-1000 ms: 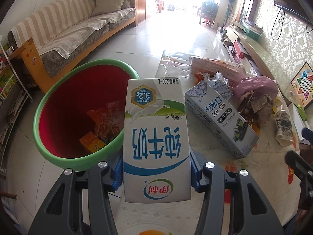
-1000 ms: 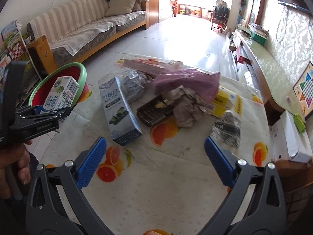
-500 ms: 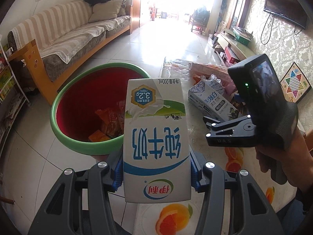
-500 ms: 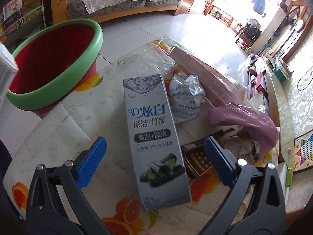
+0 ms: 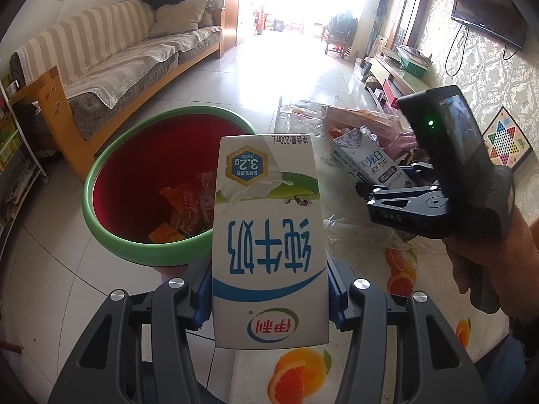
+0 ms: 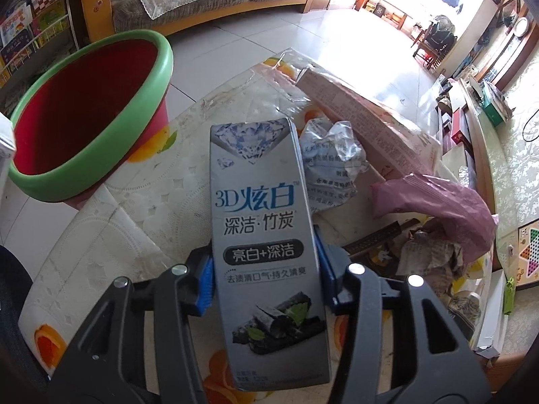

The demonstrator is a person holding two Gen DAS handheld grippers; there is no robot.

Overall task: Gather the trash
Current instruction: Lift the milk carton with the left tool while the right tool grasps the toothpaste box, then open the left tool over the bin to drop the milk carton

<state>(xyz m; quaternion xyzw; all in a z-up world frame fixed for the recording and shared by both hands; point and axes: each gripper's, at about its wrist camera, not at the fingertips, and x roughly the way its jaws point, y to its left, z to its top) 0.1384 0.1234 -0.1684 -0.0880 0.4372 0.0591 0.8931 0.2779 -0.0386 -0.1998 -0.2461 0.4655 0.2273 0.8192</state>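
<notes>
Both grippers loaded, bin to the left of the table

Biggest first: table [image 6: 111, 222] w/ fruit-print cover, litter piled at its far right; red bin w/ green rim [image 5: 101, 181] sits off the table's left edge, wrappers already inside. Toothpaste box [image 6: 262, 256] lies flat on the table, long axis running straight away from the right gripper [image 6: 264, 276]; jaws closing, blue pads on both long sides near the box's near half, so it looks gripped but not lifted yet. Milk carton [image 5: 269, 245] is clamped upside down in the left gripper [image 5: 269, 299], pads tight on both sides, held in the air just short of the bin's near rim. Left hand is the nearer one to the bin, so I'd guess the carton drops first; the box needs a lift and a swing left.
</notes>
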